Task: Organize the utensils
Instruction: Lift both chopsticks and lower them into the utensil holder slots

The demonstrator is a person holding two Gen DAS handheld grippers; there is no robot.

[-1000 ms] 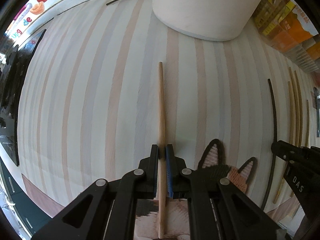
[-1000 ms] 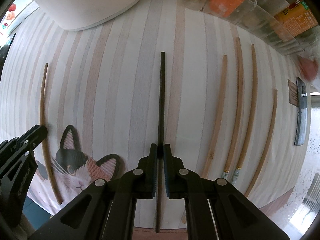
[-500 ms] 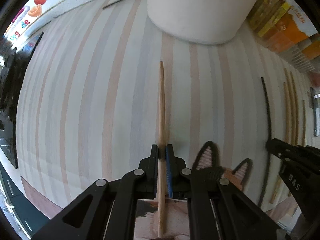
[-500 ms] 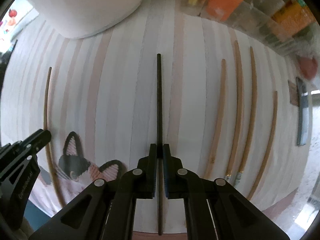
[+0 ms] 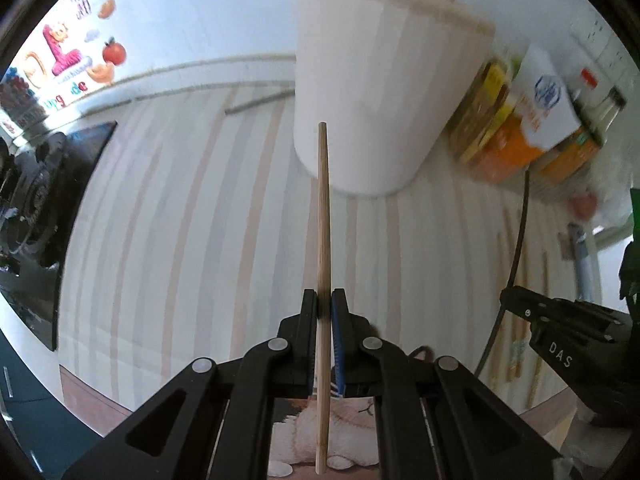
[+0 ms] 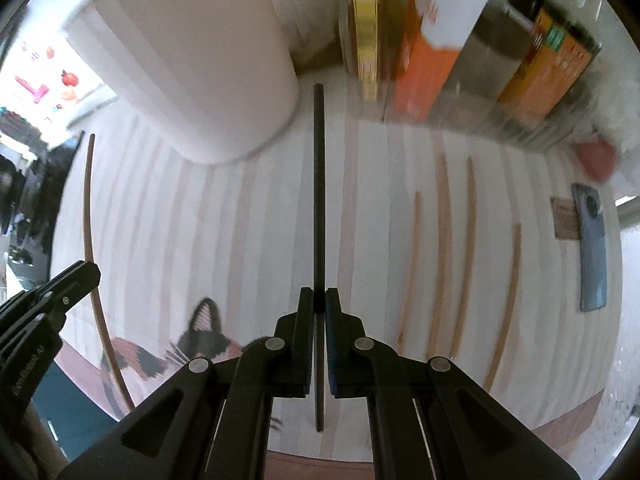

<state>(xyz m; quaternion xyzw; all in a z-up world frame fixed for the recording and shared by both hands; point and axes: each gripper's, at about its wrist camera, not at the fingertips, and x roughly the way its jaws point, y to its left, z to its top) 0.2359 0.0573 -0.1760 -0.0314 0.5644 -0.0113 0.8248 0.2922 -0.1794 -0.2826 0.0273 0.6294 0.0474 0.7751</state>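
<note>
My left gripper (image 5: pixel 324 300) is shut on a wooden chopstick (image 5: pixel 323 216) and holds it above the striped cloth (image 5: pixel 192 216), its tip pointing at the white utensil holder (image 5: pixel 380 92). The holder has utensils sticking out of its top. My right gripper (image 6: pixel 319 298) is shut on a black chopstick (image 6: pixel 318 184), raised, its tip beside the holder (image 6: pixel 192 60). Several wooden chopsticks (image 6: pixel 440 248) lie on the cloth to the right. The left gripper's chopstick (image 6: pixel 90 232) shows in the right wrist view.
Boxes and jars (image 6: pixel 460 48) stand along the back right. A phone (image 6: pixel 592 248) lies at the right edge. A black chopstick (image 5: pixel 256 104) lies behind the holder. A black tray (image 5: pixel 48 208) is at the left. The cloth has a cat print (image 6: pixel 200 344).
Both grippers have lifted and tilted up with their chopsticks, so the holder's side and rim now show. Both stay shut.
</note>
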